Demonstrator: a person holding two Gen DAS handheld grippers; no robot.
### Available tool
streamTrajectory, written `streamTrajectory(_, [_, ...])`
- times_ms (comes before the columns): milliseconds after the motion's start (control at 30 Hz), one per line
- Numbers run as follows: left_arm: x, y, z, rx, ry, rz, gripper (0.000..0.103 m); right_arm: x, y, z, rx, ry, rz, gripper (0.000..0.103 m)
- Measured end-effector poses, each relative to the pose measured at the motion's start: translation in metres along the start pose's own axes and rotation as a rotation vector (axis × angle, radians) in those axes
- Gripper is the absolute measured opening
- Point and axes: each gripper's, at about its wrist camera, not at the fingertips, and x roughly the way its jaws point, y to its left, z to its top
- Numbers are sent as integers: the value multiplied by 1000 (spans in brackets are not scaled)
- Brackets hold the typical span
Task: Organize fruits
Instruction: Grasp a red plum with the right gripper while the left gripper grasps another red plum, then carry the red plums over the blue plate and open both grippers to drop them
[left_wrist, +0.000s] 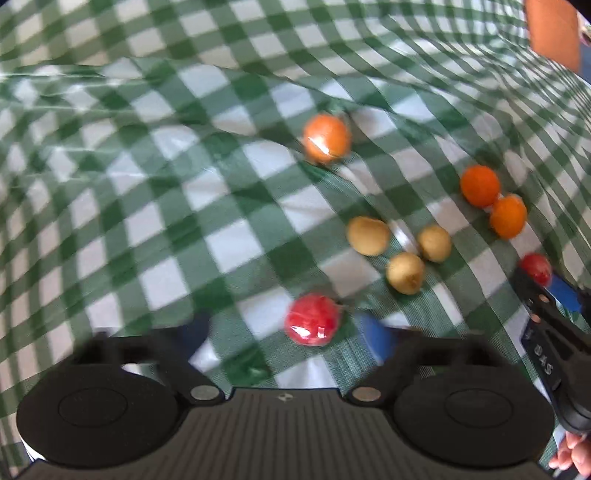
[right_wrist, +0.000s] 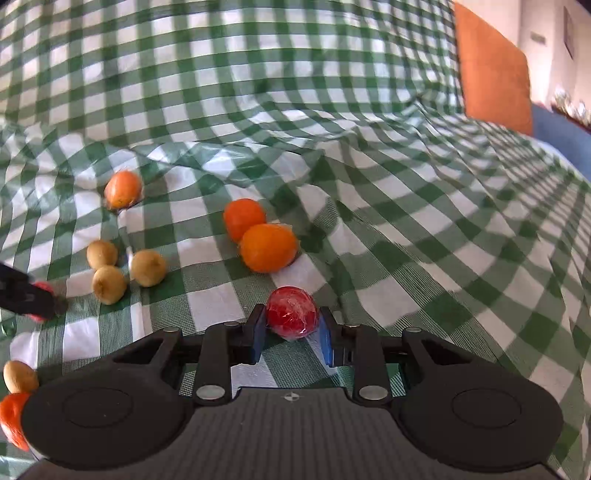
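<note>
Our right gripper (right_wrist: 291, 338) has its jaws clamped on a red fruit (right_wrist: 291, 312). Our left gripper (left_wrist: 284, 332) has jaws apart, another red fruit (left_wrist: 312, 325) lying between them.

The only legible writing is a short white marking on the black arm of the right gripper (left_wrist: 554, 295), seen in the left wrist view at about 4 o'clock. It reads roughly "D4S", running lengthwise down the arm; the first character is blurred and uncertain. Nothing readable shows in the right wrist view, and no fruit carries a legible label.
</note>
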Motion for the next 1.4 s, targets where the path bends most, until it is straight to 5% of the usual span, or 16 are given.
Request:
streamTrajectory(33, [1, 1, 0, -5, 2, -44, 33, 0, 1, -2, -8, -8, 1, 31])
streamTrajectory(233, [-34, 5, -12, -47, -35, -19, 33, -2, 3, 1, -2, -35, -7, 30])
streamTrajectory(400, [-118, 29, -62, -117, -102, 18, 33, -34, -1, 11, -16, -111, -30, 30])
streamTrajectory(700, [-242, 82, -199, -260, -85, 106, 34, -194, 12, -7, -107, -53, 295, 31])
streamTrajectory(1000, [-319, 125, -301, -409, -148, 146, 34, -306, 85, -40, -246, -18, 568, 31])
streamTrajectory(1400, [-350, 149, -343, -501, -225, 153, 34, -365, 120, -52, -377, -56, 595, 31])
